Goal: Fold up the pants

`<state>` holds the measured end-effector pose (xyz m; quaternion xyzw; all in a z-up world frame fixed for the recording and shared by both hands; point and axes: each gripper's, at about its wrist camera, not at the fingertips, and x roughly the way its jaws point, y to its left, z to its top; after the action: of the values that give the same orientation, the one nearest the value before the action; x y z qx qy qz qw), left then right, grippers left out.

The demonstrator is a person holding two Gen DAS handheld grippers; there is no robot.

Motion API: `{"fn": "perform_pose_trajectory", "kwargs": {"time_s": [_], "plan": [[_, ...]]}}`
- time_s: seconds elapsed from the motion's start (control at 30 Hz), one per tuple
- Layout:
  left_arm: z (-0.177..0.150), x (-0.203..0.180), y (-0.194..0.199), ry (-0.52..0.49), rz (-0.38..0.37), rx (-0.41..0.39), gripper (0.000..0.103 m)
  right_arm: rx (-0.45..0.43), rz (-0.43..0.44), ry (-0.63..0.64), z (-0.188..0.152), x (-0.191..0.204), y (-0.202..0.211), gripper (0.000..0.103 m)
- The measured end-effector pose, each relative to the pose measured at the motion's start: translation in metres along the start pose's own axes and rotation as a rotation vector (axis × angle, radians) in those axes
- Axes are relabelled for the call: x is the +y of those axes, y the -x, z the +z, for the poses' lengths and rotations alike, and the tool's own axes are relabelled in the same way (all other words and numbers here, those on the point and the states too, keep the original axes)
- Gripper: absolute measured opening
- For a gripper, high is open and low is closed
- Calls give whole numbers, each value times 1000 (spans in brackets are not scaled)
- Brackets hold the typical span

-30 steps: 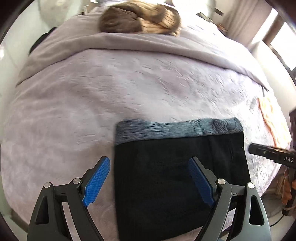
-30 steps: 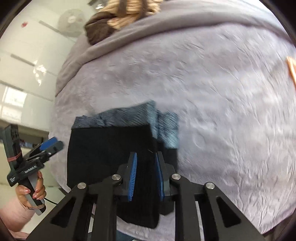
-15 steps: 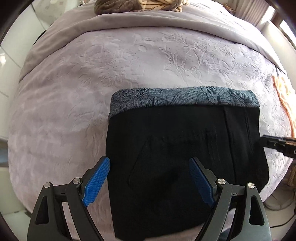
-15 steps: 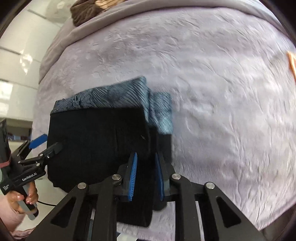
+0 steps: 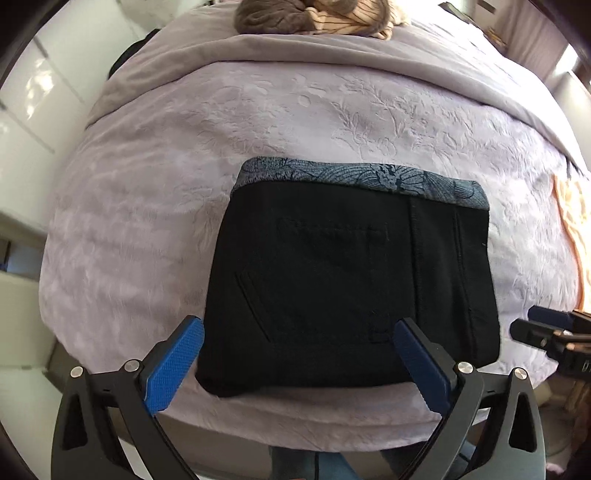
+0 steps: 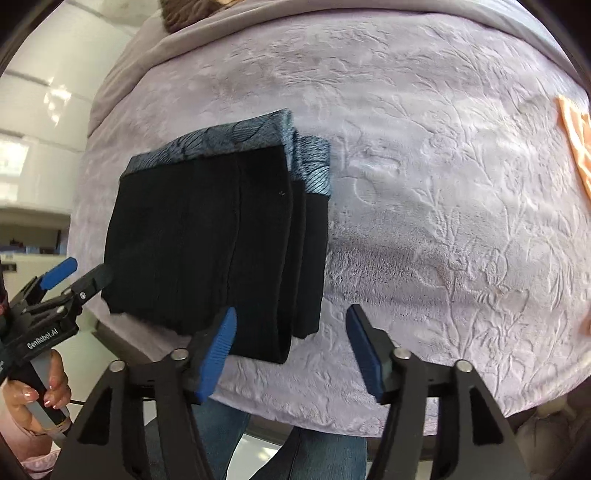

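The black pants [image 5: 343, 280] lie folded into a compact rectangle on the lilac bedspread [image 5: 155, 206], near the bed's front edge, with a blue-grey patterned band along the far side. My left gripper [image 5: 295, 365] is open and empty, held just in front of the pants' near edge. In the right wrist view the folded pants [image 6: 207, 240] show stacked layers at their right side. My right gripper [image 6: 291, 350] is open and empty at the pants' near right corner. The left gripper [image 6: 74, 277] also shows there, at the pants' left edge.
A brown and striped pile of clothes [image 5: 314, 16] lies at the far end of the bed. An orange cloth [image 5: 570, 221] lies at the right edge, also seen in the right wrist view [image 6: 576, 136]. The bed's front edge [image 6: 332, 413] is close below both grippers.
My right gripper was shut on the pants' right edge and has let go and opened. Both grippers have drawn back toward the bed's front edge. The pants now lie flat.
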<state>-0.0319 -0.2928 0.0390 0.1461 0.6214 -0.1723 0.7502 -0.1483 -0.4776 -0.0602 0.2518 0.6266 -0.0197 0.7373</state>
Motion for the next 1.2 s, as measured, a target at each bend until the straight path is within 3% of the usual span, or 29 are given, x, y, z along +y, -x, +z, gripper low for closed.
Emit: {"fn": "perform_pose_trajectory", "kwargs": {"time_s": [0.17, 0.23, 0.33, 0.53, 1.1, 1.2], "plan": [[-12, -4, 7, 23, 30, 17, 103, 0, -19, 43, -5, 9, 4, 75], [-15, -4, 10, 15, 42, 18, 103, -15, -26, 43, -7, 13, 7, 84], [-18, -3, 12, -3, 46, 12, 103, -49, -49, 55, -10, 24, 9, 87], [-25, 11, 11, -46, 49, 6, 103, -111, -110, 46, -20, 49, 10, 87], [-38, 43, 13, -85, -5, -4, 103, -164, -305, -59, -50, 96, 7, 87], [-36, 45, 13, -79, -10, -2, 103, -155, -284, -94, -52, 97, 9, 87]]}}
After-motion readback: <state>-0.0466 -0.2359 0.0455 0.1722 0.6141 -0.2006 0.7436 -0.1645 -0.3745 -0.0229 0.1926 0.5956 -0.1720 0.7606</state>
